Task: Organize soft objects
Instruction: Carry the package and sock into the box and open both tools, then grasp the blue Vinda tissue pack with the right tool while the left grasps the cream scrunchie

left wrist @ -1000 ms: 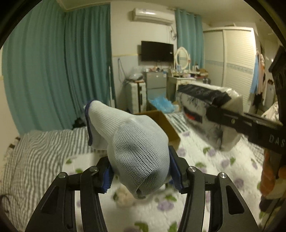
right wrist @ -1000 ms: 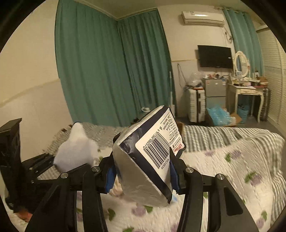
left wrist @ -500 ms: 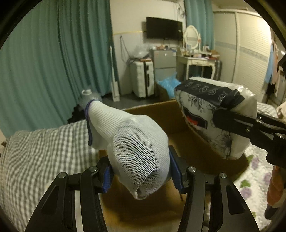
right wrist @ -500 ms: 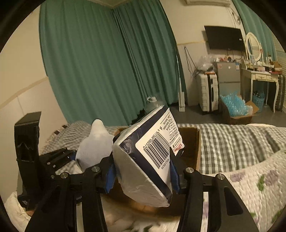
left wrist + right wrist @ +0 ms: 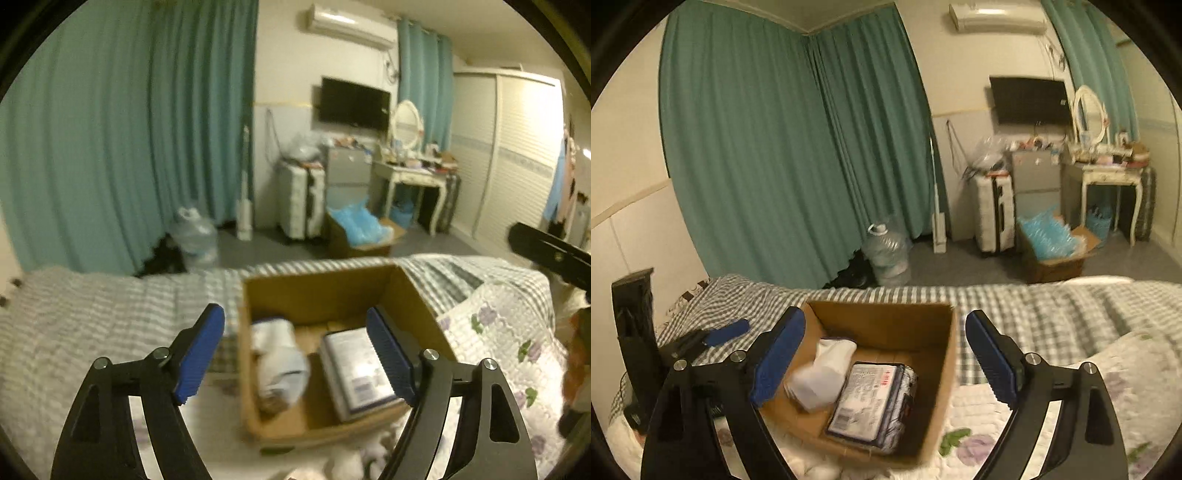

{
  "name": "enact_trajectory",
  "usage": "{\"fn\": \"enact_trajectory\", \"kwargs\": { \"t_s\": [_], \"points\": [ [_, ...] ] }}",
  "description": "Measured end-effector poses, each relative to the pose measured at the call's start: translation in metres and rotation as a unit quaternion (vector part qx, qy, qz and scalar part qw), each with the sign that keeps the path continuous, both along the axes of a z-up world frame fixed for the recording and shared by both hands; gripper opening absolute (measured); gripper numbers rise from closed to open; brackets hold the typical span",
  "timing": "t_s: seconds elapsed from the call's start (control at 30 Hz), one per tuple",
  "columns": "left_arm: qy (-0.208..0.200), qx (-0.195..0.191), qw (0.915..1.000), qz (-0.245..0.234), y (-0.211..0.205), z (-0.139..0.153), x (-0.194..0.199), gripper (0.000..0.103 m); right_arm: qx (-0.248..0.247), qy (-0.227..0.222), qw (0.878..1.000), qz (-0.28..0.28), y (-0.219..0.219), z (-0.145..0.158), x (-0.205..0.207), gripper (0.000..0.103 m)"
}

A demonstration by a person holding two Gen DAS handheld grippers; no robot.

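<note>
A brown cardboard box (image 5: 317, 291) stands open on the bed; it also shows in the right wrist view (image 5: 886, 314). Inside lie a white knit glove (image 5: 280, 362) (image 5: 820, 376) on the left and a plastic-wrapped tissue pack (image 5: 354, 373) (image 5: 875, 398) on the right. My left gripper (image 5: 295, 354) is open and empty, held above the box. My right gripper (image 5: 886, 358) is open and empty above the box too. The left gripper (image 5: 713, 336) shows at the left of the right wrist view.
The bed has a grey checked sheet (image 5: 92, 317) and a floral quilt (image 5: 498, 325). Small white soft things (image 5: 351, 458) lie by the box's near side. Beyond the bed are green curtains, a water jug (image 5: 886, 251), a suitcase, a box of blue bags and a dressing table.
Both grippers have opened and let go. The glove and the tissue pack now lie in the box. Both grippers have drawn back from it.
</note>
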State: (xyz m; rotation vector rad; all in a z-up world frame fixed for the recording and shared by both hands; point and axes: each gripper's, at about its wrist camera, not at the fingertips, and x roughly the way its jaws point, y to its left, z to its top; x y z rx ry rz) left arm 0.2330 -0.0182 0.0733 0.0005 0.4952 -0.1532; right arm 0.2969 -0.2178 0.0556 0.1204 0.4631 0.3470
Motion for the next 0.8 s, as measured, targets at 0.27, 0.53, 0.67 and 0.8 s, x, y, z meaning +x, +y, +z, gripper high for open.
{"fn": "enact_trajectory", "kwargs": {
  "t_s": [0.27, 0.53, 0.67, 0.8],
  "points": [
    [-0.081, 0.062, 0.9945, 0.022, 0.022, 0.059, -0.115, 0.093, -0.077, -0.070, 0.994, -0.019, 0.003, 0.092, -0.122, 0.097],
    [-0.090, 0.051, 0.9942, 0.031, 0.020, 0.032, -0.182, 0.093, -0.192, -0.033, 0.980, -0.040, 0.031, 0.084, -0.209, 0.101],
    [-0.050, 0.010, 0.9985, 0.020, 0.021, 0.005, -0.182, 0.093, -0.205, -0.003, 0.978, -0.044, 0.033, 0.039, -0.229, 0.101],
    [-0.034, 0.026, 0.9987, 0.029, 0.012, -0.022, -0.169, 0.093, -0.167, 0.048, 0.984, -0.038, 0.026, -0.010, -0.220, 0.101]
  ]
}}
